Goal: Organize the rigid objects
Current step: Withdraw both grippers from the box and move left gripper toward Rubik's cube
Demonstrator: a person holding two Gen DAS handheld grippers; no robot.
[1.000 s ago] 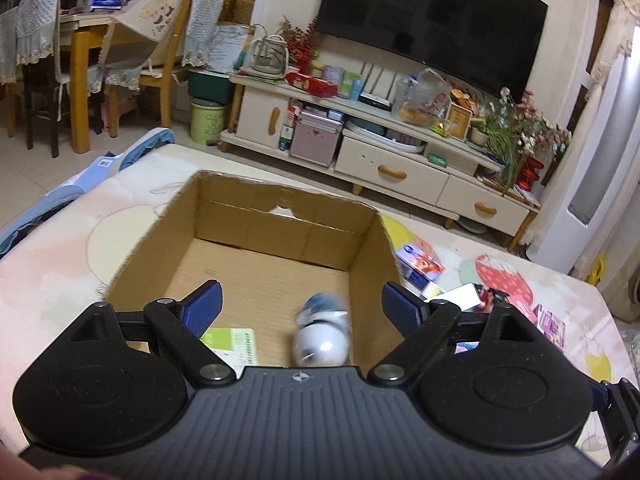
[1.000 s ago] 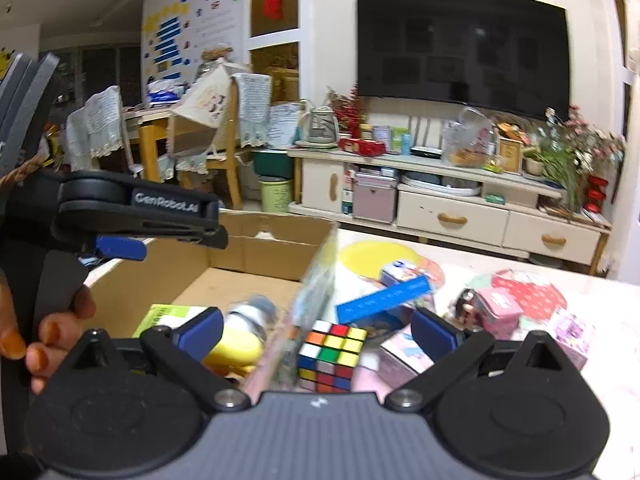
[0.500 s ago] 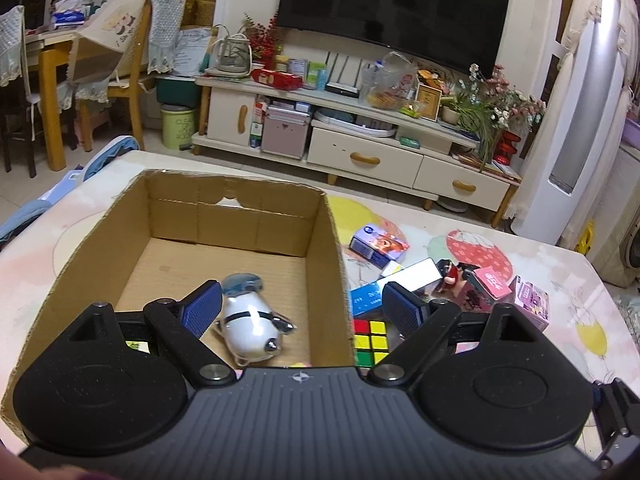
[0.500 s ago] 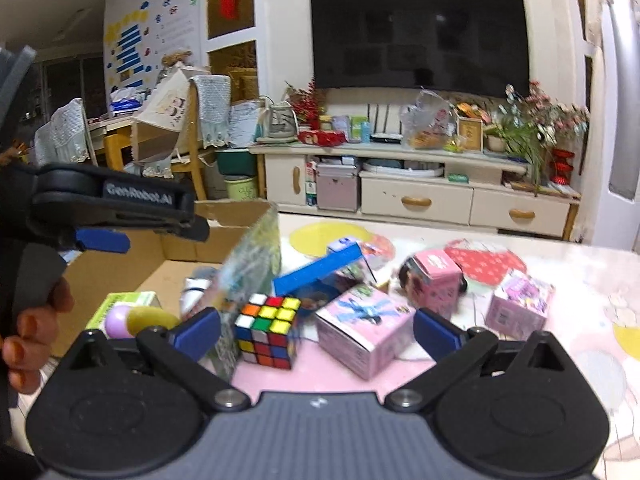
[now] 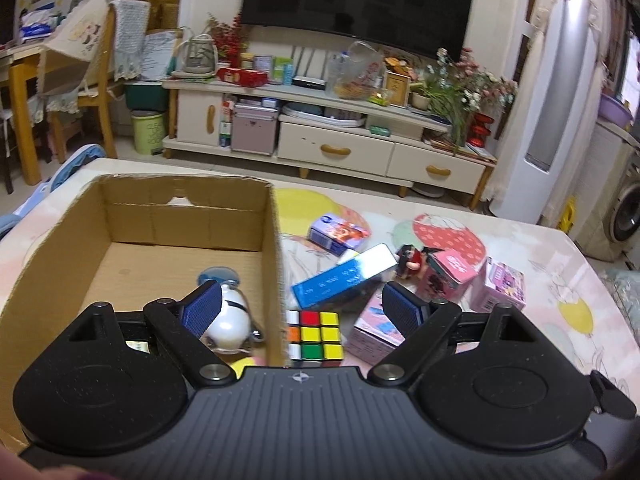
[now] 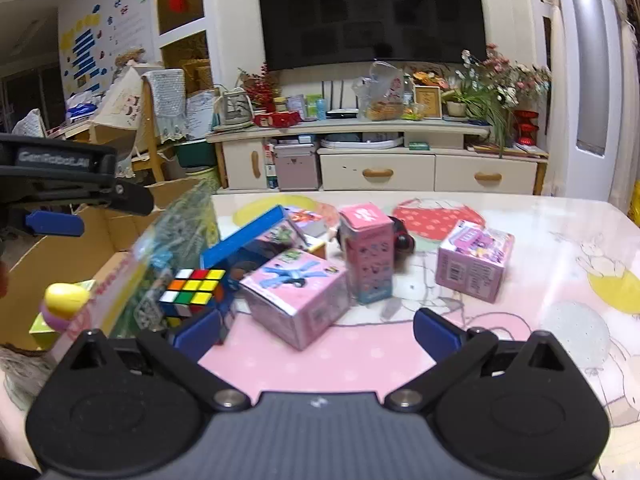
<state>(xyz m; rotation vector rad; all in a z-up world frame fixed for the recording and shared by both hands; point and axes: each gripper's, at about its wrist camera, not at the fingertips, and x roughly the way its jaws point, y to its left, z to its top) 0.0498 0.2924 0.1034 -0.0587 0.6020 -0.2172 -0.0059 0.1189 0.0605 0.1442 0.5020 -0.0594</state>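
An open cardboard box [image 5: 168, 192] stands on the left of the table and holds a white and blue toy [image 5: 230, 316], a yellow and purple egg [image 6: 64, 302] and a green packet [image 6: 42, 326]. Right of the box lie a colour cube [image 5: 314, 334], a long blue box [image 5: 340, 280], several pink boxes [image 6: 298, 294] and a small red and black figure [image 5: 412, 260]. My left gripper [image 5: 306, 308] is open above the box's right wall and the cube, holding nothing. My right gripper [image 6: 316, 334] is open and empty, low over the table just before the big pink box.
The table [image 6: 560, 248] has a cartoon-print cover. A tall pink box [image 6: 368, 252] and another pink box [image 6: 474, 258] stand further right. Beyond the table are a TV cabinet [image 5: 340, 132], a TV, chairs [image 5: 92, 80] and a white appliance [image 5: 560, 120].
Both grippers have swung to the right, away from the box's inside toward the loose items. The white toy dropped and settled in the box. Both stay open.
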